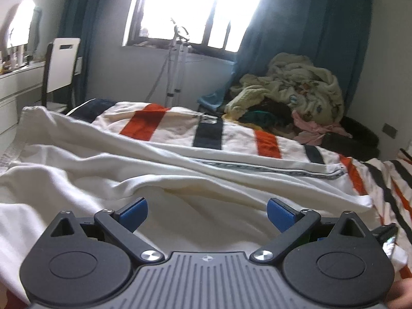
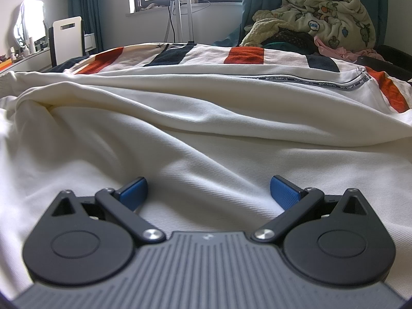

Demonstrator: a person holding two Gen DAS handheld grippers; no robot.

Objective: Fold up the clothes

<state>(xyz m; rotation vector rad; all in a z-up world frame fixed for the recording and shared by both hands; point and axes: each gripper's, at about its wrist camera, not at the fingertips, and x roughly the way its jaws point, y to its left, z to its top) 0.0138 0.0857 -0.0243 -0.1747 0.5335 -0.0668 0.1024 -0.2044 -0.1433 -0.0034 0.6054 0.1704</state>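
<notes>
We find the white zippered garment (image 2: pixel 206 108) rumpled across the striped bedspread (image 2: pixel 244 55), with loose folds (no tidy stack visible). Left gripper (image 1: pixel 207 215) and right gripper (image 2: pixel 208 193) hover over it, fingers wide, empty. Folding remains incomplete.

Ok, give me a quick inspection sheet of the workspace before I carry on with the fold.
Surface: bed with striped cover, orange and navy bands on white.
Job's things: white garment spread wrinkled across the bed, its zipper along the far edge.
Clutter: clothes pile heaped at the far right.
Grippers: left gripper open, empty, low over the garment; right gripper open, empty, likewise.
Cables: one cord hangs by the steamer stand.
Surroundings: window, teal curtains, white chair, dresser.
</notes>
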